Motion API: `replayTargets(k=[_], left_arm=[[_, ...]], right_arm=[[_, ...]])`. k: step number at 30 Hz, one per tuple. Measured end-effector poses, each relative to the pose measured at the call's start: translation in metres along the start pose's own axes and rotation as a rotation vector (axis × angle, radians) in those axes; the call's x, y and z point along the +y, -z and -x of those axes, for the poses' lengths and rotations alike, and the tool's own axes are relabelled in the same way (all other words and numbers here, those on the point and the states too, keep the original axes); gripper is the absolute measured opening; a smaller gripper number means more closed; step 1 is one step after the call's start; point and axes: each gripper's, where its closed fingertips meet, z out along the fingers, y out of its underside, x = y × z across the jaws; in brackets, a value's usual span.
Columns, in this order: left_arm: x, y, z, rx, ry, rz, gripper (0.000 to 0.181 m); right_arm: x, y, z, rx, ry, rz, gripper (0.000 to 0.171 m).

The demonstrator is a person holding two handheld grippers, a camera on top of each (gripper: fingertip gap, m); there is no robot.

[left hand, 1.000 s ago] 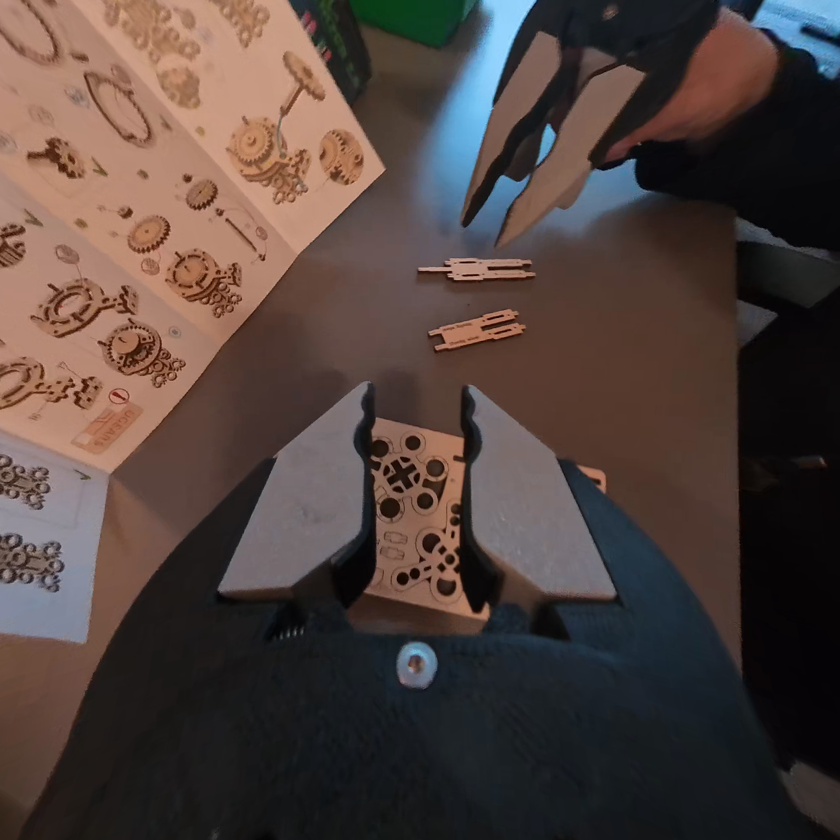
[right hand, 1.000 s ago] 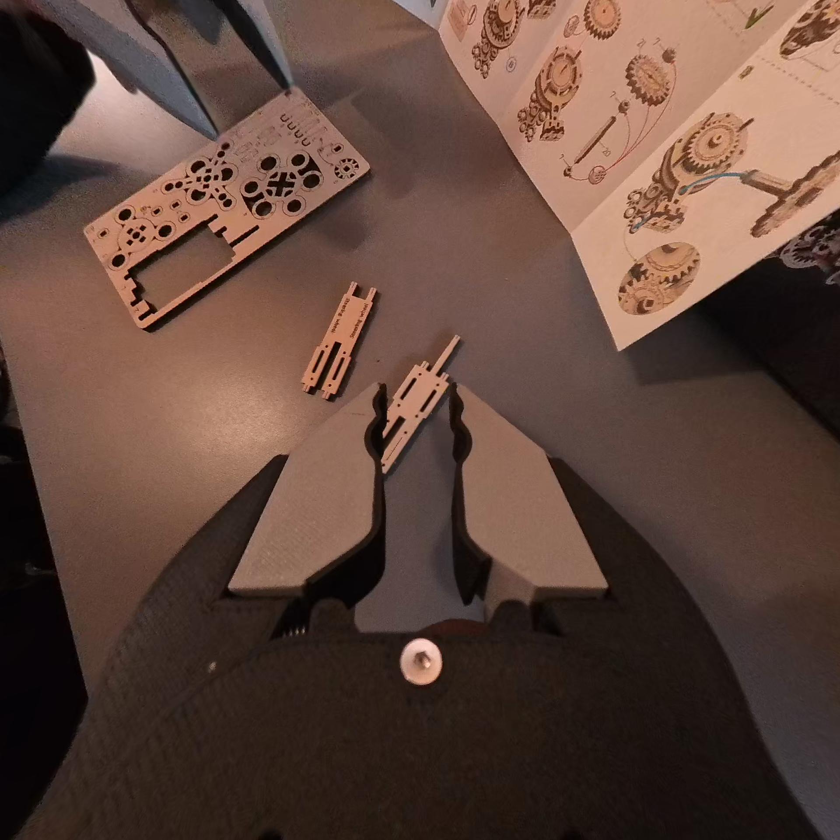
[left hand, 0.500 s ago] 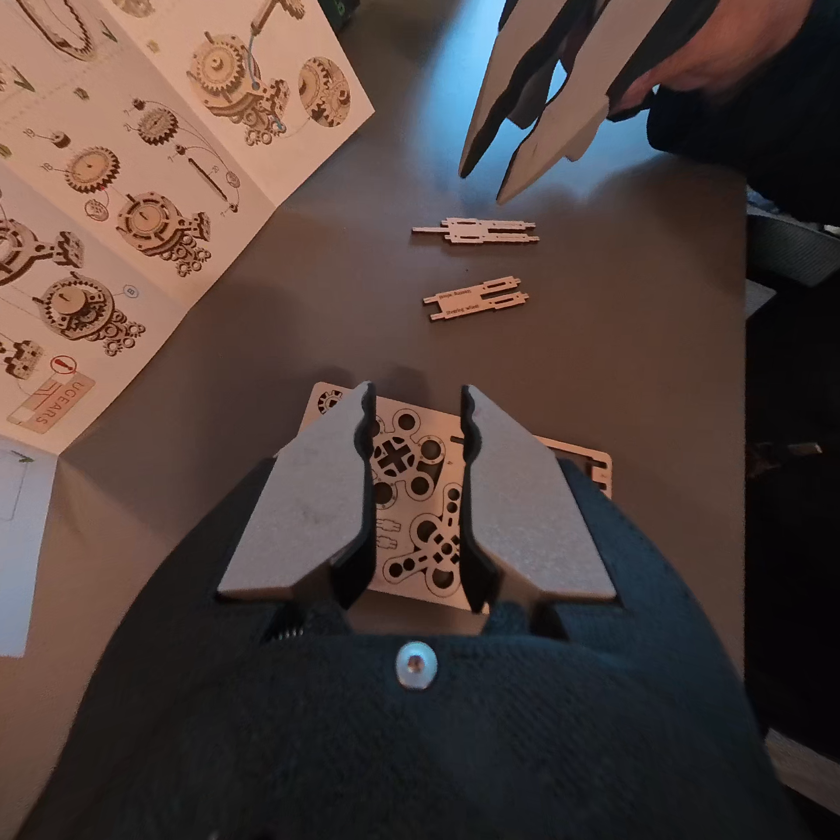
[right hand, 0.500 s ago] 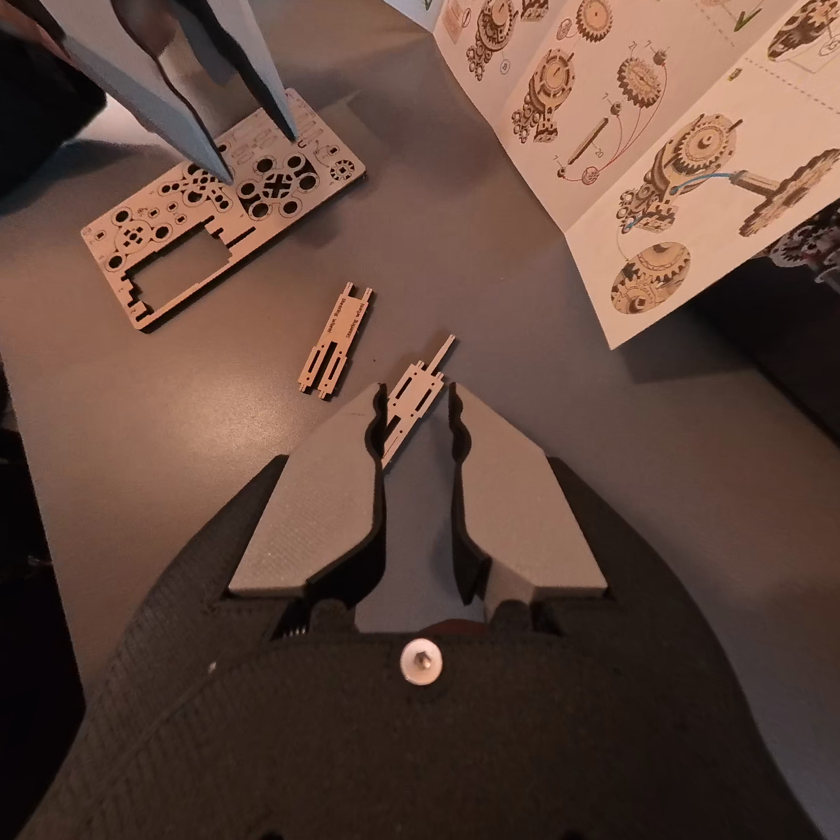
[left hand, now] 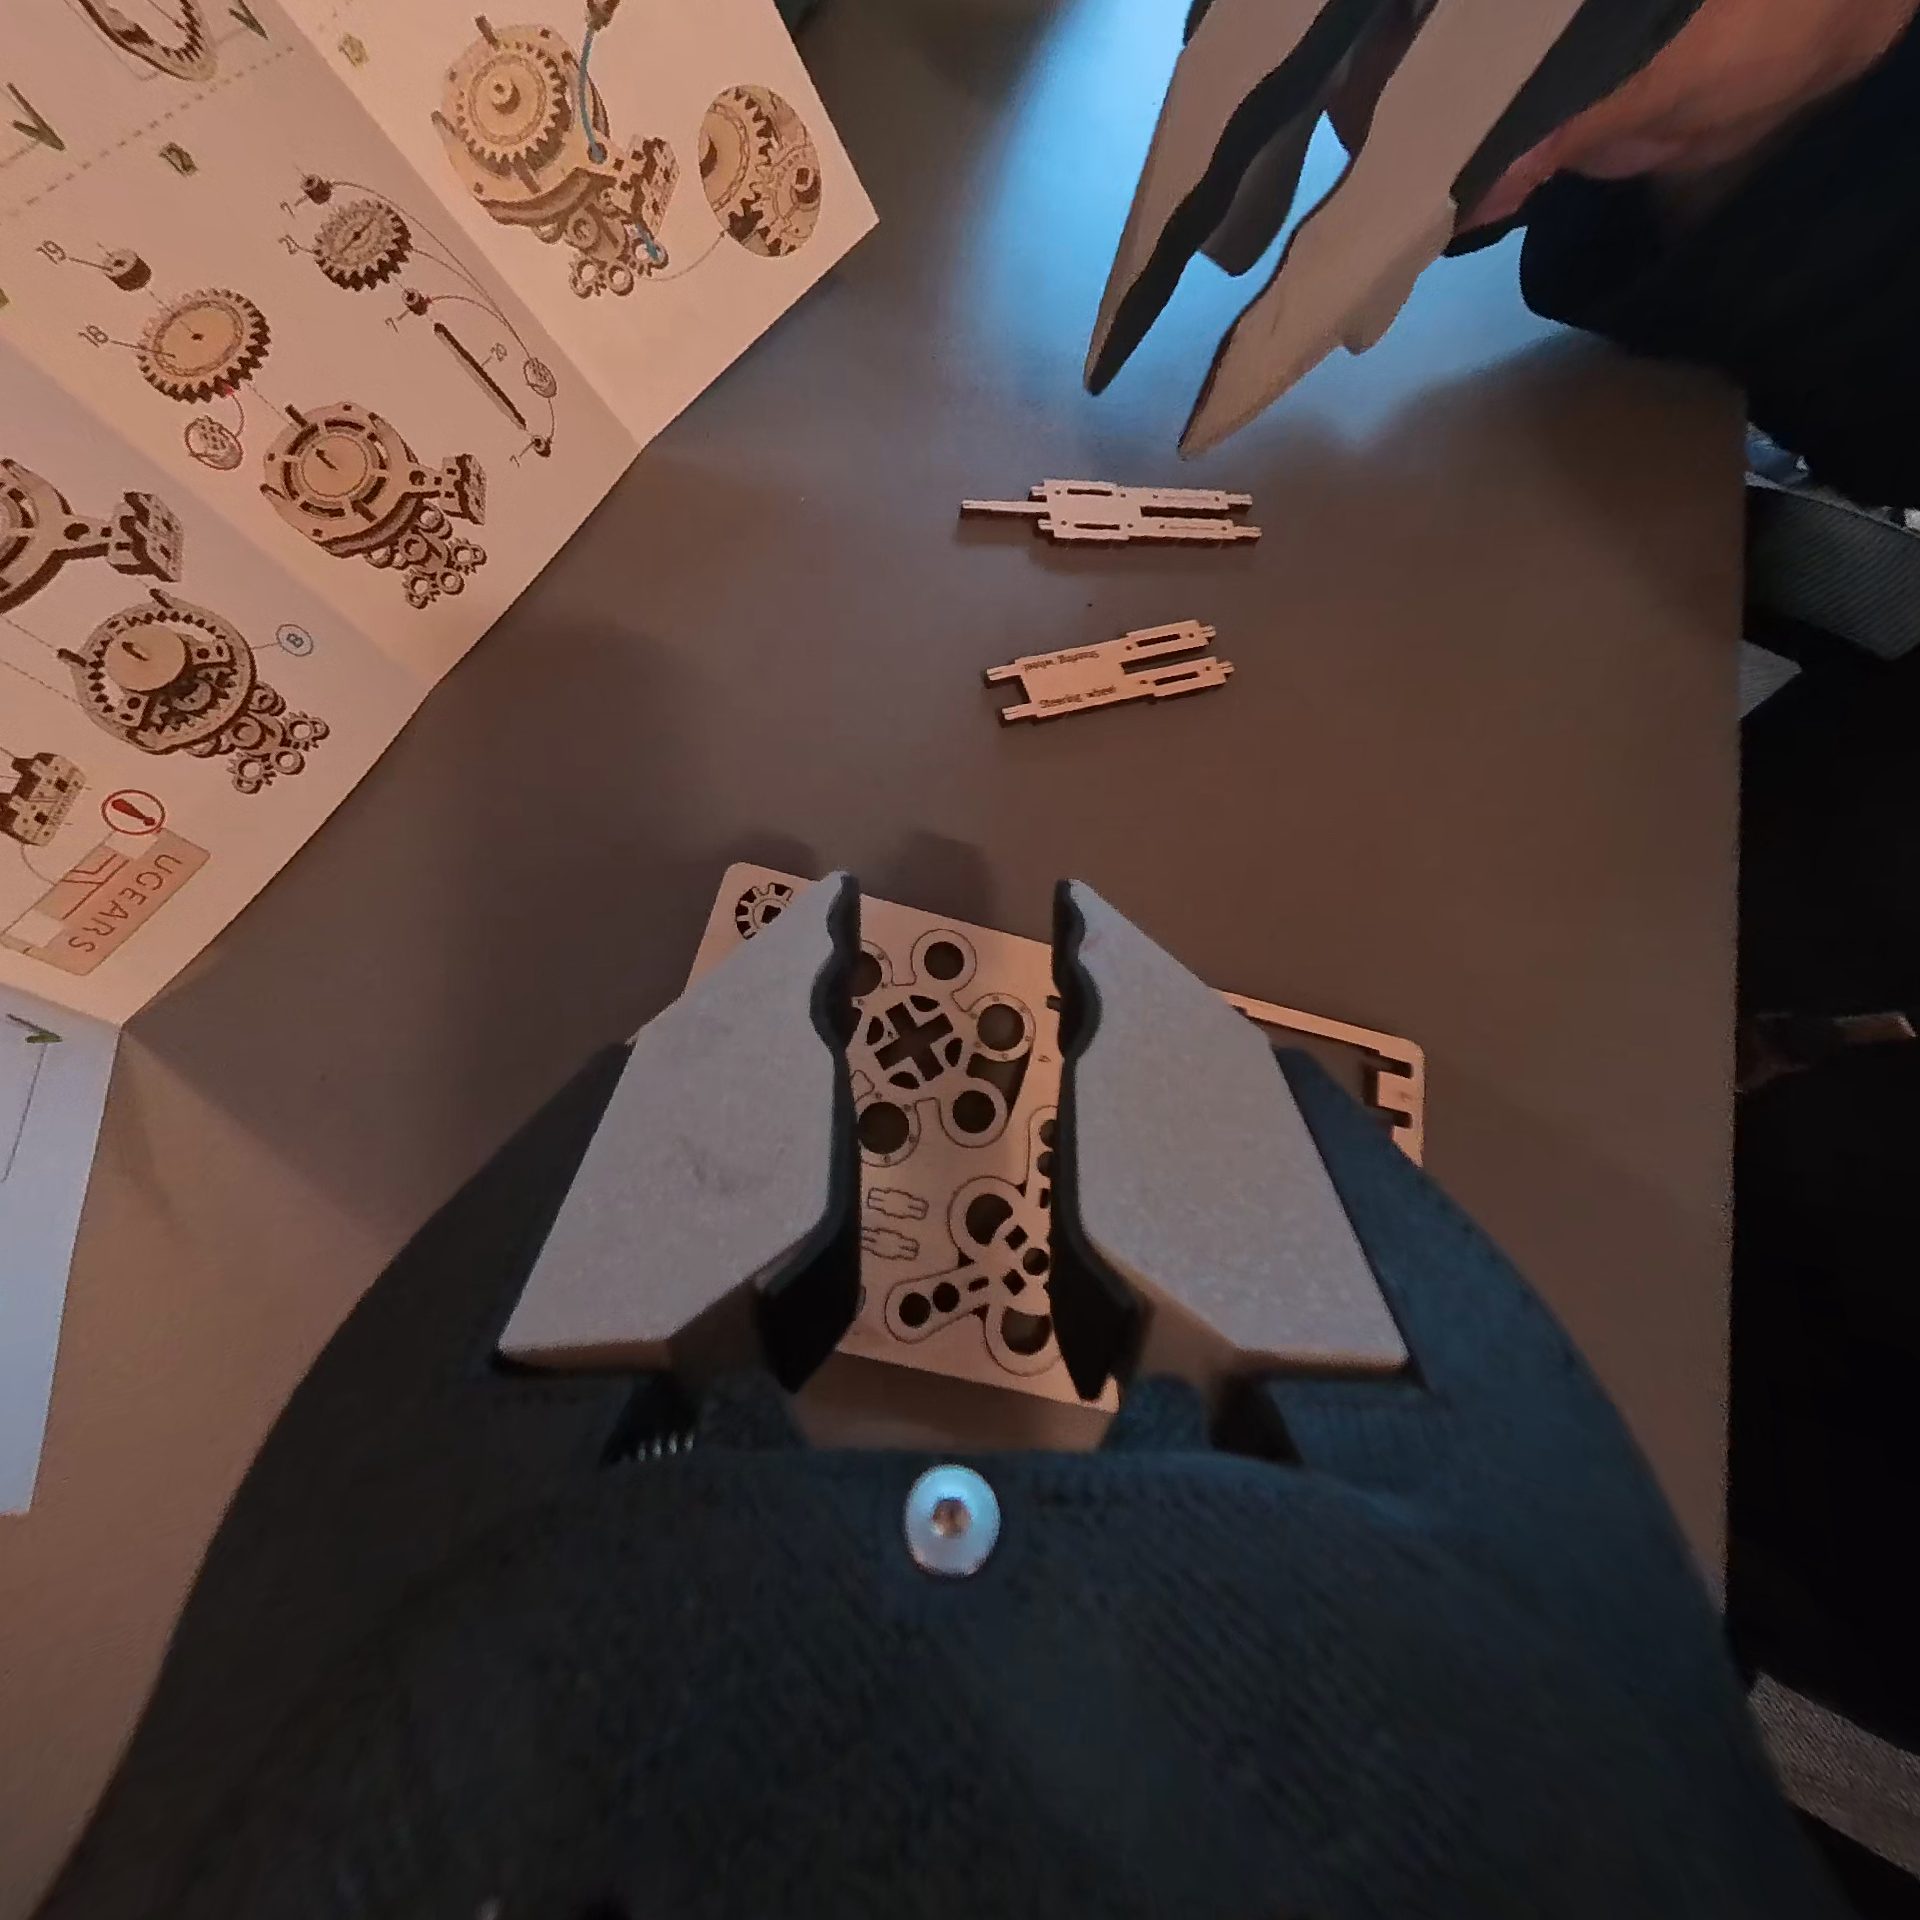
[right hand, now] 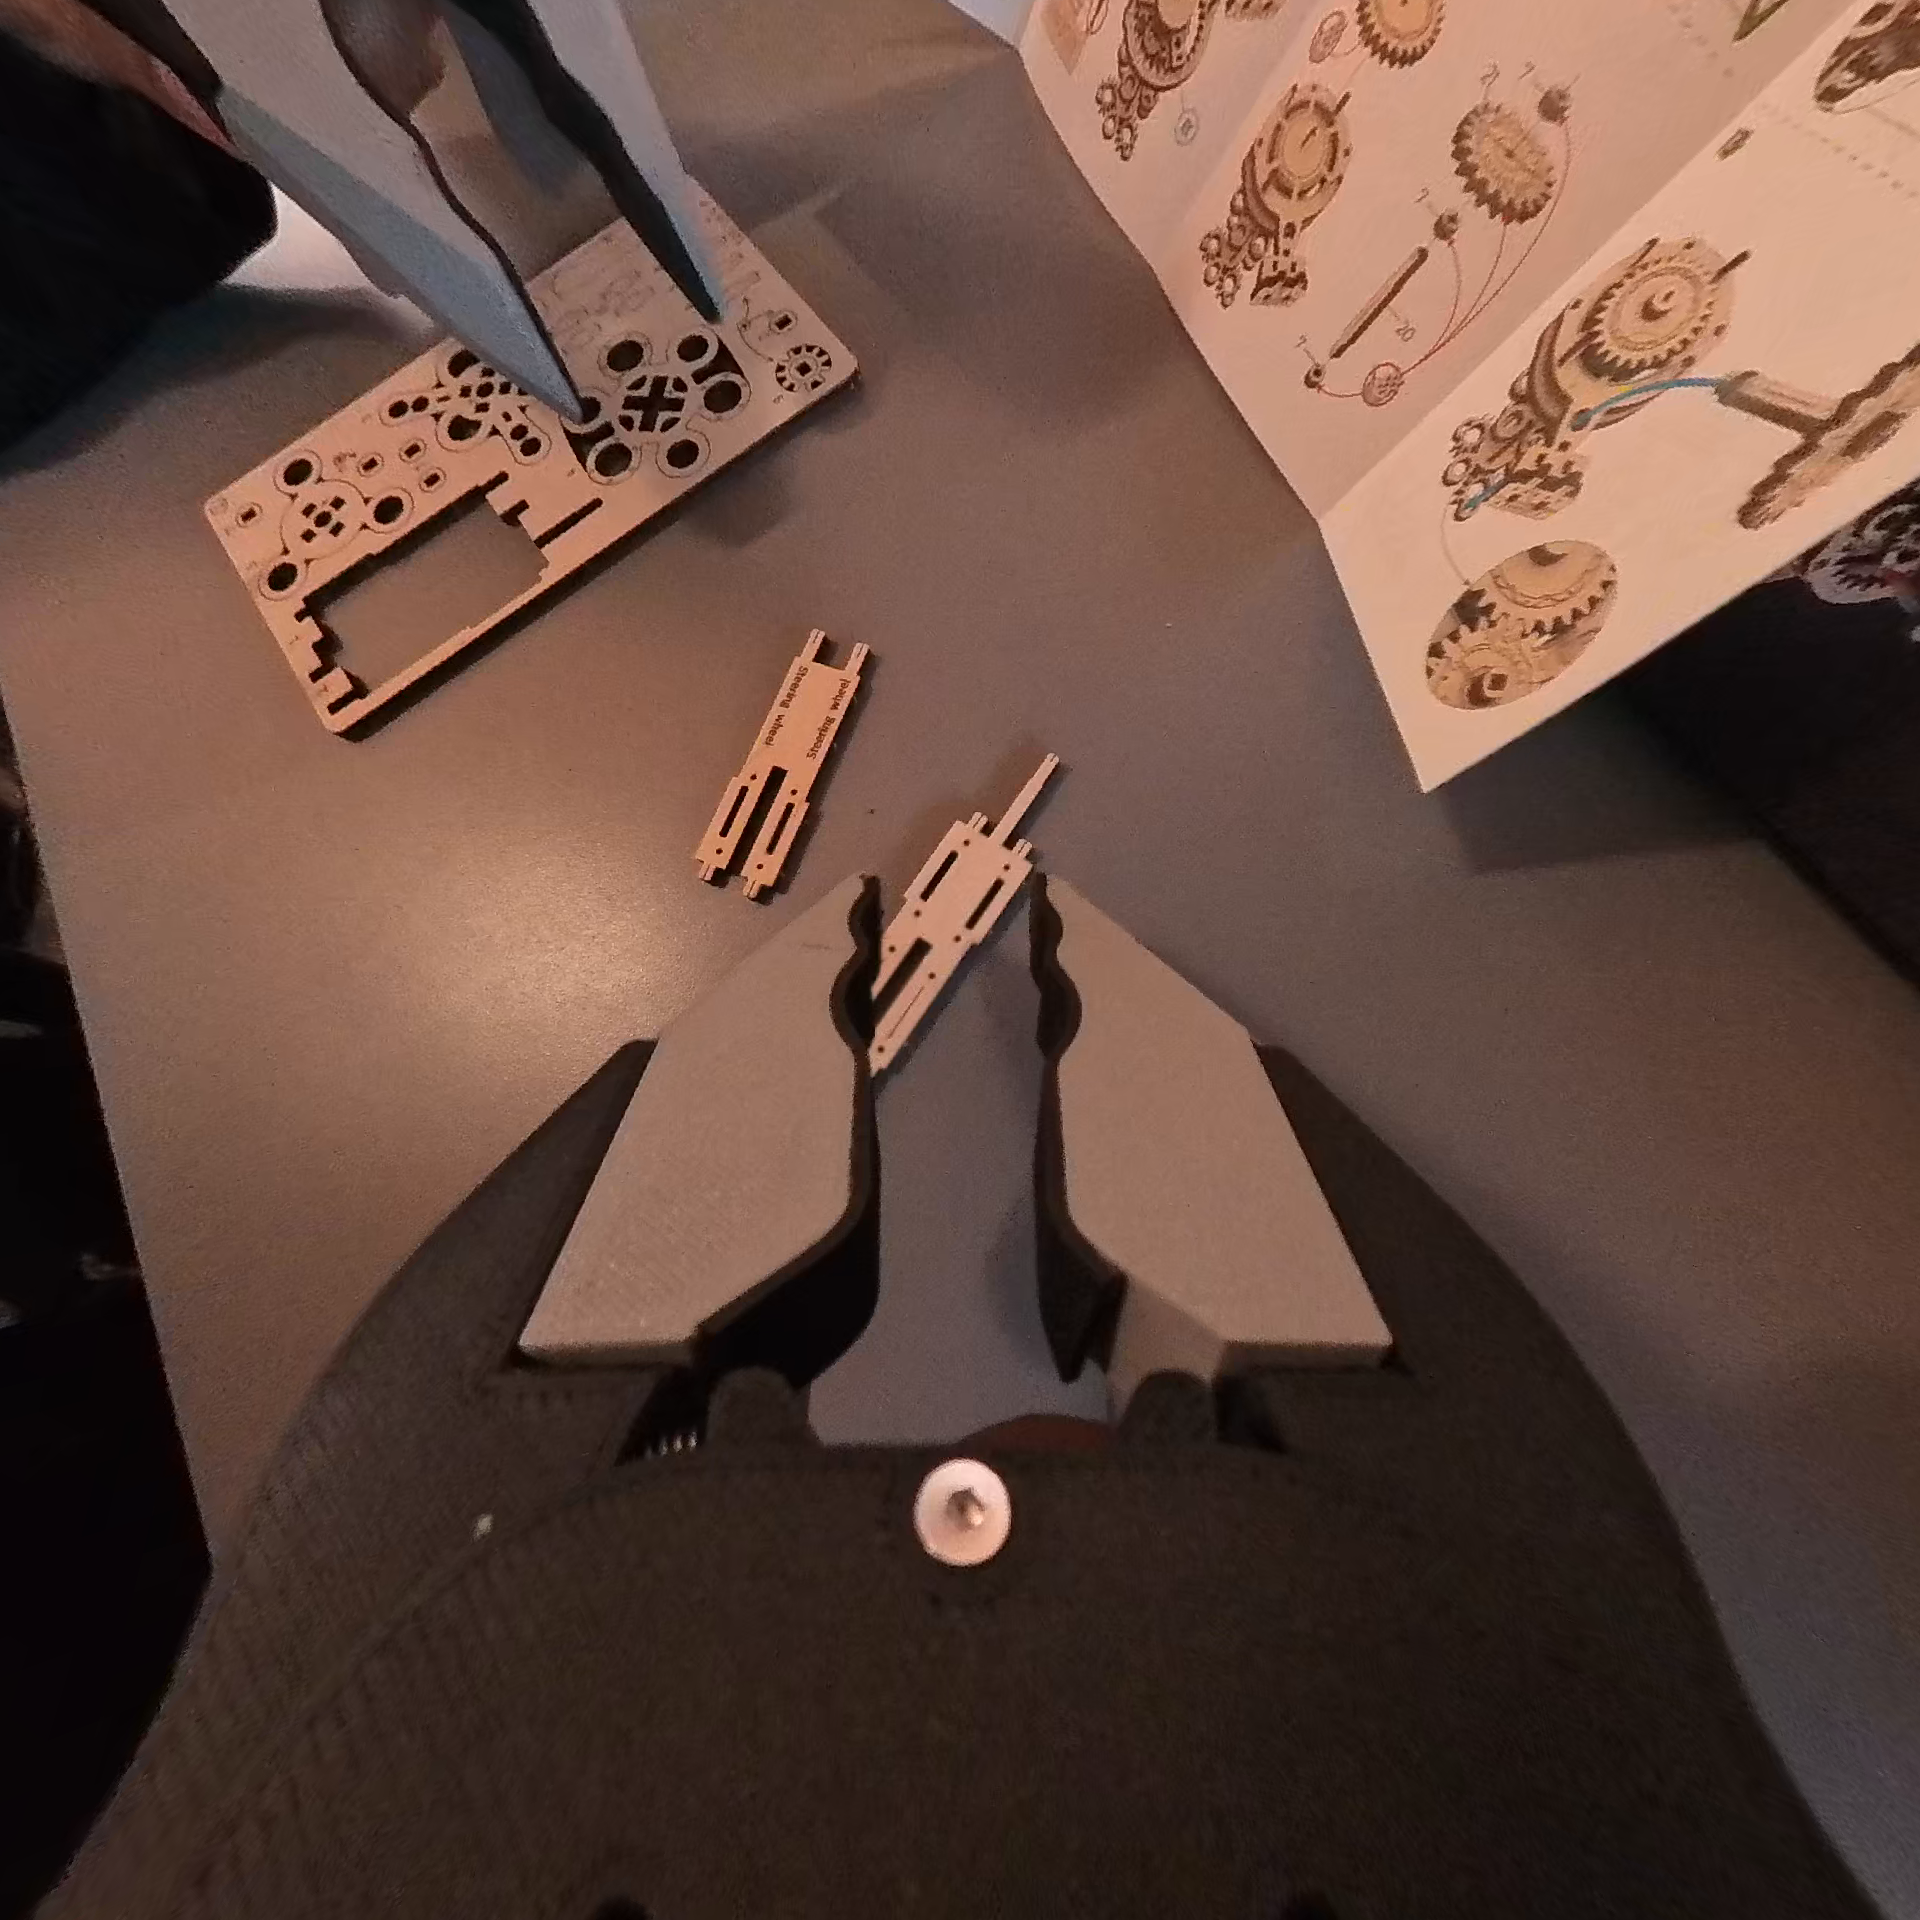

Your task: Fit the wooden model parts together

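Observation:
My left gripper is open, its fingers spread over a flat wooden parts sheet with round and cross cut-outs. In the right wrist view its fingertips are down at the sheet. Two small slotted wooden parts lie loose on the grey table: one with a thin pin and one with two prongs. My right gripper is open, hovering just above the pin part, which shows between its tips. It also shows in the left wrist view.
A folded paper instruction sheet with gear drawings lies along one side of the table. A person's hand holds the right gripper. The table edge runs down the right. Some 15 centimetres of space lies between my two pairs of fingers.
My left gripper has moved forward and down onto the wooden sheet. The right gripper has stayed almost still over the pin part. Both stay open.

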Motion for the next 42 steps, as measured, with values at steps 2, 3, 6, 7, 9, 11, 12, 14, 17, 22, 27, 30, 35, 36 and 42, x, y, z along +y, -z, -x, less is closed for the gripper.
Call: replayTargets(k=[2,3,6,7,9,11,12,14,17,22,27,30,35,36,42], left_arm=[[0.000,0.000,0.000,0.002,0.000,0.000,0.034],[0.000,0.000,0.000,0.002,0.001,-0.002,0.034],[0.000,0.000,0.000,0.001,0.002,-0.003,0.034],[-0.001,0.000,0.000,0.000,0.002,-0.004,0.034],[-0.001,0.000,0.000,0.000,0.003,-0.005,0.034],[-0.001,0.001,0.000,0.000,0.002,-0.007,0.034],[-0.001,0.001,0.000,0.000,0.003,-0.008,0.034],[-0.001,0.001,0.000,0.000,0.003,-0.006,0.034],[-0.001,0.001,0.000,0.003,0.004,-0.008,0.034],[-0.001,0.000,0.000,0.009,0.009,-0.007,0.033],[0.001,-0.003,-0.004,0.011,-0.010,0.010,0.033],[0.002,-0.003,-0.004,0.013,-0.006,0.013,0.033],[0.002,-0.003,-0.004,0.013,-0.005,0.016,0.033],[0.002,-0.003,-0.004,0.014,-0.006,0.016,0.033],[0.003,-0.004,-0.003,0.013,-0.002,0.021,0.033]], right_arm=[[0.001,-0.002,0.000,0.006,0.003,0.005,0.026],[0.001,-0.003,0.000,0.010,0.002,0.007,0.026],[0.004,-0.006,0.000,0.012,-0.006,0.019,0.028],[0.004,-0.007,0.001,0.012,-0.007,0.021,0.029],[0.005,-0.010,0.002,0.018,0.001,0.030,0.030],[0.007,-0.012,0.002,0.035,0.014,0.044,0.032],[0.009,-0.013,0.002,0.043,0.019,0.052,0.033],[0.013,-0.016,0.002,0.050,0.024,0.077,0.035],[0.015,-0.018,0.000,0.063,0.034,0.083,0.033],[0.017,-0.017,0.000,0.037,0.038,0.085,0.019],[0.010,-0.011,0.009,-0.022,0.041,0.047,0.000],[0.009,-0.009,0.008,-0.006,0.053,0.043,0.000],[0.001,-0.002,0.008,-0.019,0.018,-0.002,0.021],[0.001,-0.001,0.010,-0.027,0.017,0.001,0.024],[0.002,-0.004,0.020,-0.041,0.055,0.014,0.027]])
